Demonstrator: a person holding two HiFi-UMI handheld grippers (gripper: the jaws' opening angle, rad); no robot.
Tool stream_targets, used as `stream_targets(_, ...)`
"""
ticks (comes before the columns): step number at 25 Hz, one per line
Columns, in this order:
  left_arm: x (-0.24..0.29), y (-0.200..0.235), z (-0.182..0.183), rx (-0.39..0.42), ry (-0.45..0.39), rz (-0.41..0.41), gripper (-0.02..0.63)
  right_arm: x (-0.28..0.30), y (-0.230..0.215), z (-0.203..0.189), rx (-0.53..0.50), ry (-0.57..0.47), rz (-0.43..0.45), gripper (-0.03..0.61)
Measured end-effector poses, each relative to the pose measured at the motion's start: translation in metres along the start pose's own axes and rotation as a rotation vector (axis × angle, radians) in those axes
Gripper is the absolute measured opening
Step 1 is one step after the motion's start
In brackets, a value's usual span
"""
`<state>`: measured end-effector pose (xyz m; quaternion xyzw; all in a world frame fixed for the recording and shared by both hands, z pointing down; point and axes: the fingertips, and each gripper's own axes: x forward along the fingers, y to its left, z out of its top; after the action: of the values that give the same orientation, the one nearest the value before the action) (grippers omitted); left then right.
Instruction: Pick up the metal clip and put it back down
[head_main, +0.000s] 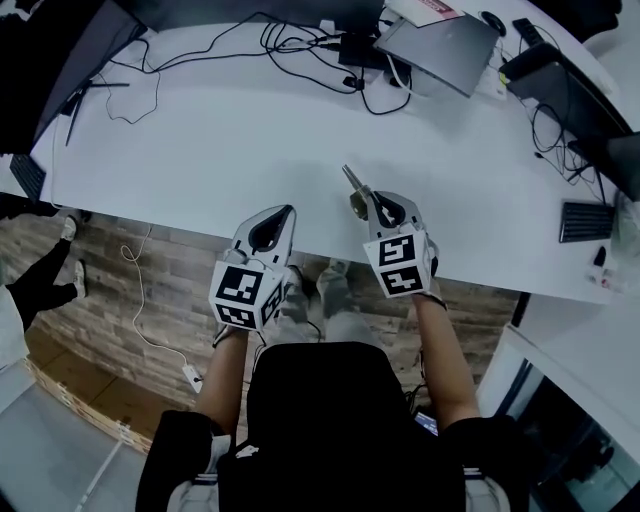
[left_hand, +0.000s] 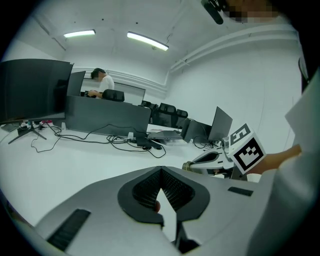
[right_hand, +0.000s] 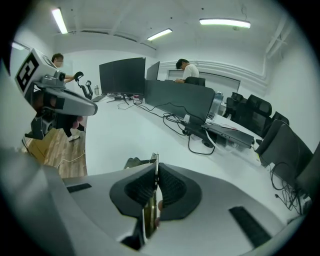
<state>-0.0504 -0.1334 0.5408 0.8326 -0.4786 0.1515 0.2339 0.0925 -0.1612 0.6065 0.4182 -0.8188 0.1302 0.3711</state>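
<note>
The metal clip (head_main: 354, 186) is a thin brass-and-steel piece clamped edge-on in my right gripper (head_main: 375, 197), its free end poking up-left over the white table (head_main: 200, 150). In the right gripper view the clip (right_hand: 151, 192) runs between the ribbed pads, and its far end (right_hand: 132, 162) shows past the tips. My left gripper (head_main: 288, 212) hangs beside it at the table's front edge, shut with nothing between its tips (left_hand: 161, 171). The left gripper view shows the right gripper (left_hand: 202, 161) off to the right with its marker cube (left_hand: 247, 148).
Black cables (head_main: 300, 45), a power brick (head_main: 360, 50) and a closed grey laptop (head_main: 440, 45) lie at the table's far side. A dark keyboard (head_main: 585, 220) sits at the right. Monitors (right_hand: 122, 75) and seated people fill the background. Wooden floor (head_main: 110, 320) lies below the table edge.
</note>
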Motion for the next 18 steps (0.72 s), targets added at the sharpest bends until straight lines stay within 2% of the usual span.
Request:
stream_targets(11, 0.012, 0.004, -0.026, -0.01, 0.062, -0.005, 0.009, 0.041, 0.002, -0.014, -0.127, 0.046, 0.023, 0.026)
stream_targets(18, 0.02, 0.004, -0.036, -0.021, 0.077, -0.007, 0.009, 0.058, -0.001, -0.015, -0.153, 0.043, 0.02, 0.026)
